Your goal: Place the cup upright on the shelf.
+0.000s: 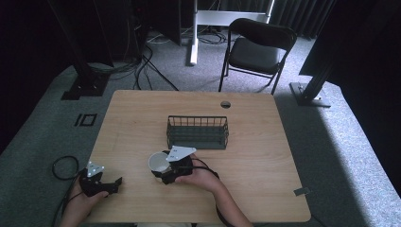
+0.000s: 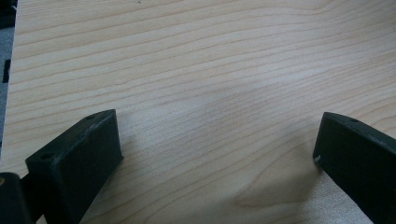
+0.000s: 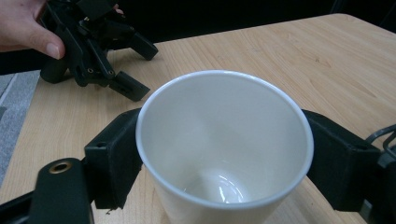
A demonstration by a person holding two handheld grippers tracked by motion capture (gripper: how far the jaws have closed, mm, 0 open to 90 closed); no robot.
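Near the front edge of the wooden table [image 1: 265, 156], left of centre, the white cup [image 1: 158, 162] stands upright with the right gripper [image 1: 166, 171] clamped around it. Right gripper view: both black jaws press the cup's outer wall from opposite sides just under the rim, cup [image 3: 224, 149] empty, glossy inside, looks like thin paper or plastic, hard to say which.

Handling call: light, smooth wall, tapered downward, so it could slide up out of a loose grip. If it's paper, too much squeeze will oval the rim. Ceramic would be heavier and brittle. Current hold across the upper wall seems sensible; I'd stay below the rim, on the body.

Left gripper [image 1: 101, 182] sits at the table's front-left corner in the person's left hand [image 1: 82, 201], well apart from the cup. Its jaws are spread wide, nothing between them. Left gripper view confirms: bare wood grain between the two jaws, no object.

View differences: the high view shows the wire basket [image 1: 197, 132] just behind the cup, plus a folding chair [image 1: 255, 49] beyond the table. Right gripper view gives the cup interior and jaw contact, which the overhead can't resolve, and also catches the left gripper [image 3: 105, 56] farther off with jaws apart.
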